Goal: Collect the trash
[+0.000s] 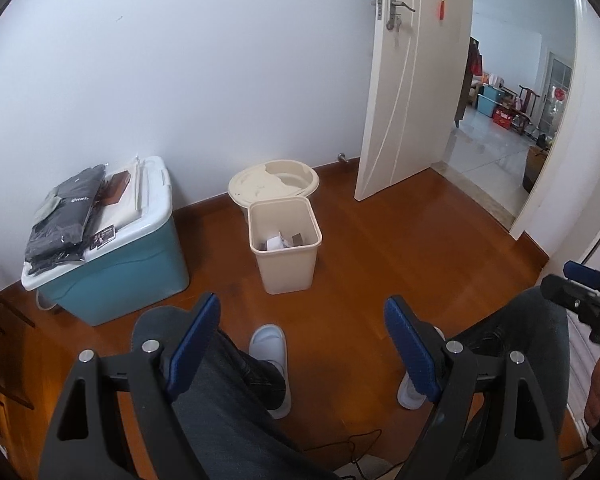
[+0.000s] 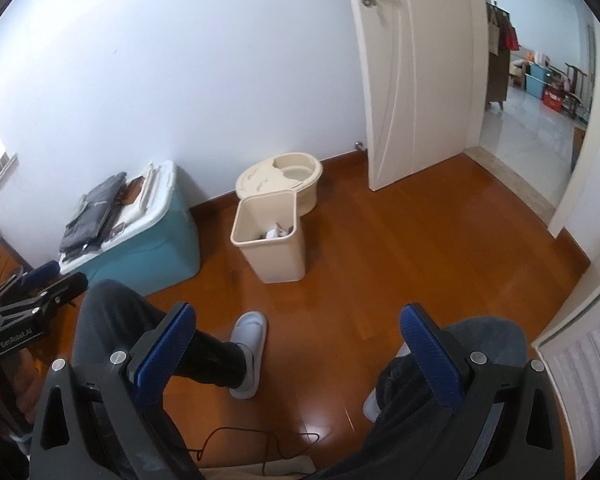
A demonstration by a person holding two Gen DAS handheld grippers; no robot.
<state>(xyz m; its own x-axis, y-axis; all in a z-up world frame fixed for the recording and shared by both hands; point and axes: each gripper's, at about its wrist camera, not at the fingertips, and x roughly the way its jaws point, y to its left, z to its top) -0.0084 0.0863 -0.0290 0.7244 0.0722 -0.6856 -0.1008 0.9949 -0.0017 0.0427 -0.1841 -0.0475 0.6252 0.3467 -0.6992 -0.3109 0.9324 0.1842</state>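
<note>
A beige square trash bin (image 1: 286,258) (image 2: 268,254) stands on the wooden floor ahead, with paper scraps and dark pieces (image 1: 280,241) (image 2: 278,233) inside. My left gripper (image 1: 301,312) hangs open and empty above the seated person's knees, well short of the bin. The right gripper (image 2: 296,320) is also open with nothing between its blue pads. Each gripper shows at the edge of the other's view: the right gripper (image 1: 579,292) at the right edge, the left gripper (image 2: 32,292) at the left.
A beige round tub (image 1: 274,184) sits behind the bin by the wall. A teal storage box (image 1: 120,272) with a white lid carries dark packaged items (image 1: 66,216). The person's legs and white slippers (image 1: 270,364) lie below. An open door (image 1: 411,80) leads to another room.
</note>
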